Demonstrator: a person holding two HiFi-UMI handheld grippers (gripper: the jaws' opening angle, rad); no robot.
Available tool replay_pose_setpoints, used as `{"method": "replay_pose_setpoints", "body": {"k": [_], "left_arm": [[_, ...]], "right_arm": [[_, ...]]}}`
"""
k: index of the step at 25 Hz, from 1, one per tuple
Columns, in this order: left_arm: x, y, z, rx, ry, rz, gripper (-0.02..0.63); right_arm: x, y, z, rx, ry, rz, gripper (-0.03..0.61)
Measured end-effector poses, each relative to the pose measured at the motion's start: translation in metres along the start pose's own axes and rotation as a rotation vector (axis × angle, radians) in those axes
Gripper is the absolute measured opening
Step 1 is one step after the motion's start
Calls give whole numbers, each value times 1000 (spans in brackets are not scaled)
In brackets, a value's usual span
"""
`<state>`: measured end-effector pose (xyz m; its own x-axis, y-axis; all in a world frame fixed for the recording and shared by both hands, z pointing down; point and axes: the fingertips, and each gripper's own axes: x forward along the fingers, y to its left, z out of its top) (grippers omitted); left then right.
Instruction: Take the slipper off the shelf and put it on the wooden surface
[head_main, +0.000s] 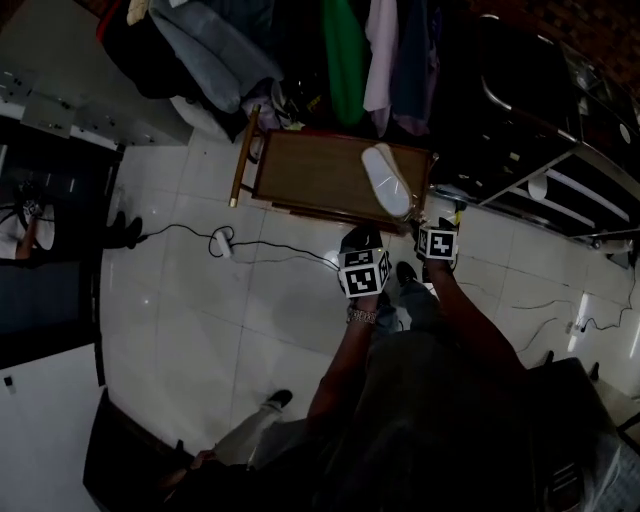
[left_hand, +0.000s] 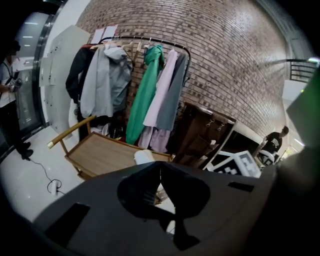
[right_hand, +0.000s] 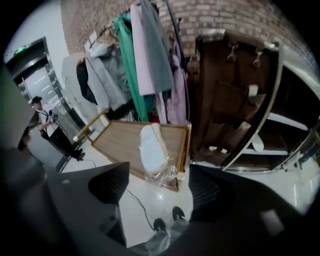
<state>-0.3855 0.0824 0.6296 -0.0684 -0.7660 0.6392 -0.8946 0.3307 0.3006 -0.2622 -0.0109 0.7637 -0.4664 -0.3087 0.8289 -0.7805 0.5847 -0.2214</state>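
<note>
Lying on the wooden table (head_main: 310, 175) in the upper middle of the head view, the slipper (head_main: 385, 180) looks put down, so the right gripper (right_hand: 157, 189) is wide and empty, the left gripper (left_hand: 161, 167) squeezed together on nothing.

We see a matt, wood-grained wooden surface (head_main: 320, 170), a smooth white slipper (right_hand: 150, 145) with crinkled, glossy clear plastic (right_hand: 167, 169) by it, glossy white floor tiles (head_main: 200, 320), a rough brick wall (left_hand: 230, 55), soft cloth garments (left_hand: 150, 90) and shiny metal shelf rails (head_main: 585, 190).
</note>
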Motion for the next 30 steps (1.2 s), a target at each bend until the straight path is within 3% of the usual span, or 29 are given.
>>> {"method": "replay_pose_setpoints", "body": {"k": [2, 5, 10, 20, 26, 30], "left_arm": [[8, -23, 5, 34, 3, -45, 0], [21, -80, 4, 96, 23, -137, 0], [16, -180, -8, 204, 36, -277, 0], [-7, -315, -52, 448, 65, -356, 0], [-21, -365, -87, 505, 99, -411, 0], [-20, -390, -87, 501, 99, -475, 0]], "right_arm": [[-42, 11, 20, -6, -108, 36, 287], [-103, 18, 47, -49, -235, 58, 201], [-186, -25, 53, -20, -354, -19, 141], [-277, -128, 6, 73, -415, -113, 138], [-303, -169, -30, 113, -410, -148, 138], [-317, -186, -30, 114, -433, -184, 138]]}}
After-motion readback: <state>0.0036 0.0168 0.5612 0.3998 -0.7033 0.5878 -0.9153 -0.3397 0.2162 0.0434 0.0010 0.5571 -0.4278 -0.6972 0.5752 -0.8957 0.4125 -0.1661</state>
